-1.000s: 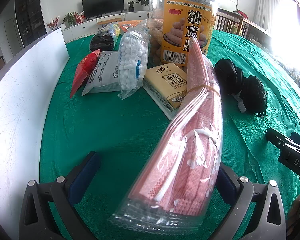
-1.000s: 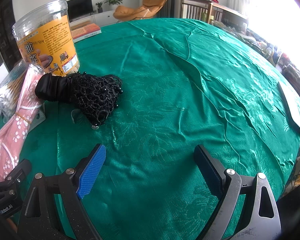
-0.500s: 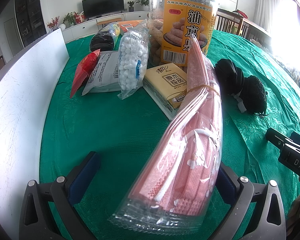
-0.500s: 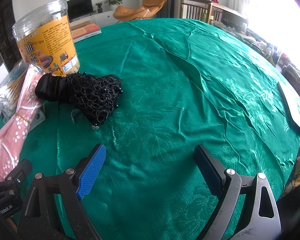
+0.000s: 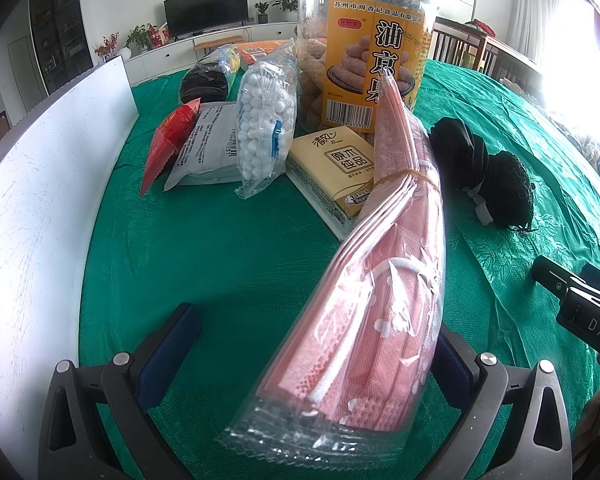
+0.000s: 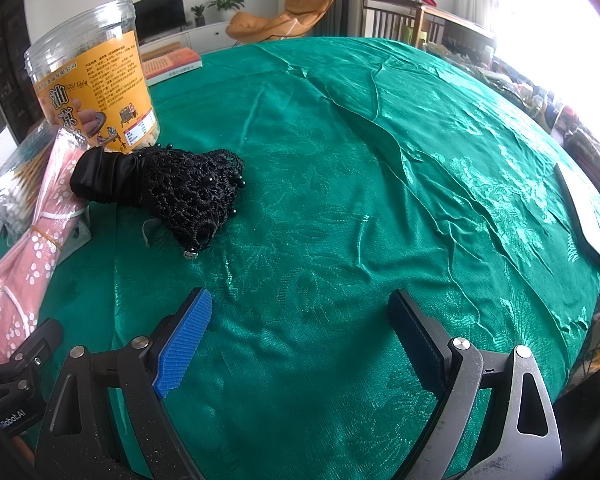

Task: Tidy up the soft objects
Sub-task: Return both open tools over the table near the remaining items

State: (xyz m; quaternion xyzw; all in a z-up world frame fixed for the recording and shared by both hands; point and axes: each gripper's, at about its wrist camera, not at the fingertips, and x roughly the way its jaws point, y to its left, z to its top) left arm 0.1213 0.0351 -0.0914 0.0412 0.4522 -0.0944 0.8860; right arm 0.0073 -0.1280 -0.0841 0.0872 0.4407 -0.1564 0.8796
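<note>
Left view: your left gripper gapes wide, the pink mask pack slanting between its fingers over green cloth, TV behind. Right view: your right gripper spread, empty; black lace pouch ahead.

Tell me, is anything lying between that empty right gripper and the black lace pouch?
Nothing visible does. The right gripper is open over bare green cloth, and the lace pouch lies ahead and to its left with only cloth between. The snack jar stands behind the pouch, and the pink mask pack lies off to its left.
</note>
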